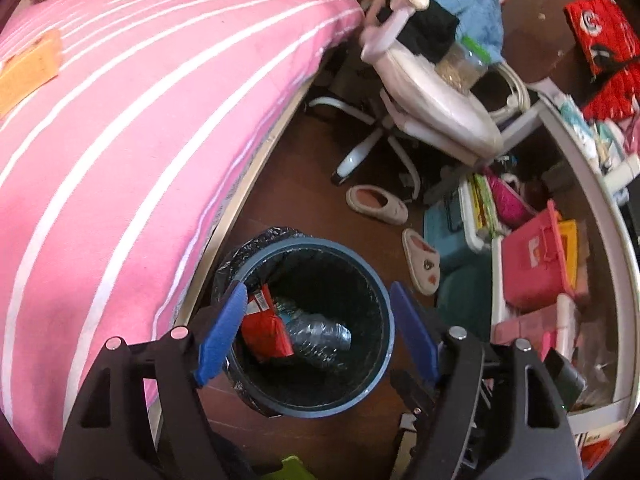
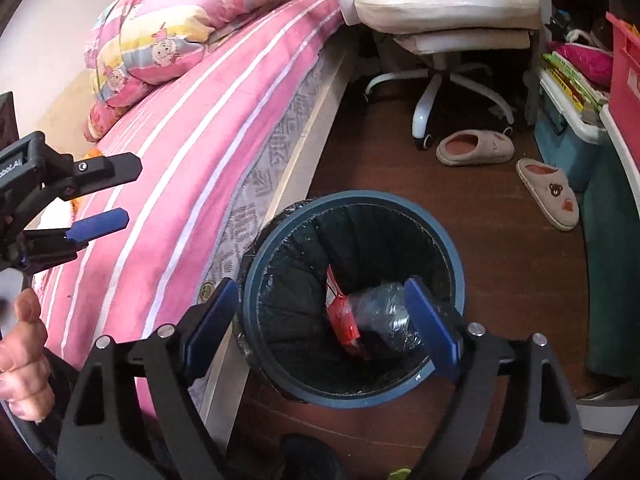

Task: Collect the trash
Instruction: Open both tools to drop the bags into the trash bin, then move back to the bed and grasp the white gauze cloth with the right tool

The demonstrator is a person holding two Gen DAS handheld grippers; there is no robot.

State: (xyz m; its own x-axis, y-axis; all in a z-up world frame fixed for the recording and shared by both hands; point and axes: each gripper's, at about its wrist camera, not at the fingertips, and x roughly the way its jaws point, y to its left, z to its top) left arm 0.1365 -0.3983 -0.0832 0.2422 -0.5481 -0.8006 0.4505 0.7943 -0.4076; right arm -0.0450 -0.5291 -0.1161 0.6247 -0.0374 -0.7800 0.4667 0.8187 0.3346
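Trash located inside blue bin (image 1: pixel 384 360), lower centre of both views: red snack wrapper (image 1: pixel 266 334) leaning against crushed clear plastic bottle (image 1: pixel 316 336), touching it, both resting on black liner (image 1: pixel 340 280) at bin bottom. Liner folded over rim, bunched at upper left of rim in left view.

Left tool (image 1: pixel 316 334) spread wide, blue pads framing bin mouth, nothing between them; released. Seen again at left edge of right view, beside a hand (image 2: pixel 22 364) gripping the handle. Right tool (image 2: pixel 322 328) likewise released, pads apart over bin opening, nothing clamped. Both items judged already dropped in; current step reads as deposit complete.

Bin standing on dark wood floor (image 2: pixel 500 280), just beside bed (image 1: pixel 120 140) with pink striped sheet. Folded quilt (image 2: pixel 172 36) at upper left of right view. Orange object (image 1: pixel 28 76) lying on sheet, upper left of left view; nature not clear. Two slippers (image 2: pixel 474 152) on floor above and to the right of bin, white swivel chair (image 2: pixel 448 12) beyond. Cluttered boxes and pink case along right edge.

Risks from here:
- Tool pad catching liner edge on withdrawal, pulling liner off rim or tipping bin.
- Bin close to bed frame; sideways knock likely to tilt it and spill wrapper.
- Clutter at right: easy to mistake kept items for trash.
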